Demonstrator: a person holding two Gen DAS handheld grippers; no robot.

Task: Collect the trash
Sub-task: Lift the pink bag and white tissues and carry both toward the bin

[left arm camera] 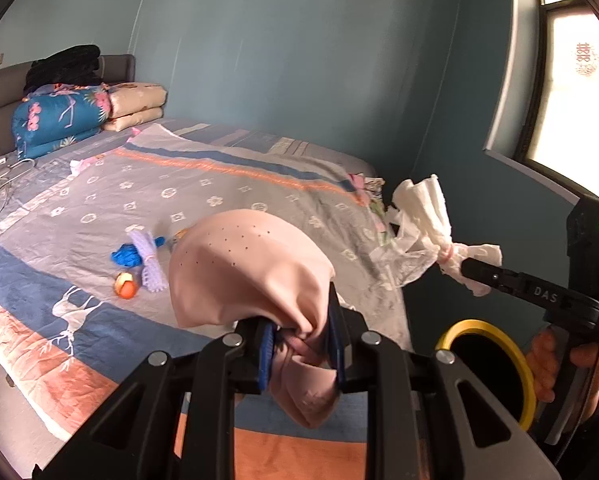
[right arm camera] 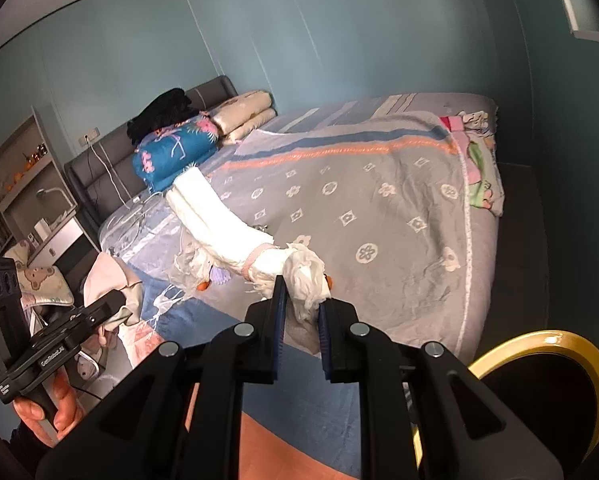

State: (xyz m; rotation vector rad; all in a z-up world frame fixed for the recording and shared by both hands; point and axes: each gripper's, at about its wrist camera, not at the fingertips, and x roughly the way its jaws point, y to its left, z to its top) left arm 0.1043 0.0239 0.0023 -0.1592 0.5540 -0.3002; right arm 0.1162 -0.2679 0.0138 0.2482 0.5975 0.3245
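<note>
The left hand-held gripper (left arm camera: 305, 344) is clamped on a soft pink item (left arm camera: 251, 264), a smooth rounded piece dotted with small holes, whose bunched lower end is pinched between the blue pads while the rest bulges up above the jaws. The right hand-held gripper (right arm camera: 301, 316) is clamped on a wad of white tissue (right arm camera: 305, 276), joined to a longer white bundle (right arm camera: 215, 220) cinched with a pink band; a scrap of thin clear plastic (right arm camera: 191, 264) hangs from it. Both loads are held in the air above the near edge of the bed (left arm camera: 259, 184), not resting on it. In the left wrist view the right gripper shows at the right edge, carried by a hand (left arm camera: 555, 364), with the white bundle sticking out from its tip toward the bed. Just below and beside both grippers stands a bin with a yellow rim (left arm camera: 495, 330) and a dark inside, set at the bed's corner. On the patterned grey, blue and orange bedspread more litter lies well apart from the grippers: a crumpled blue piece (left arm camera: 127, 258), a pale lilac comb-like strip (left arm camera: 149, 260) and an orange peel (left arm camera: 126, 285), close together. Folded quilts (left arm camera: 59, 116) and a dark garment (left arm camera: 65, 66) are stacked at the headboard. The right wrist view shows the left gripper at the lower left, gripped by a hand (right arm camera: 55, 404).
</note>
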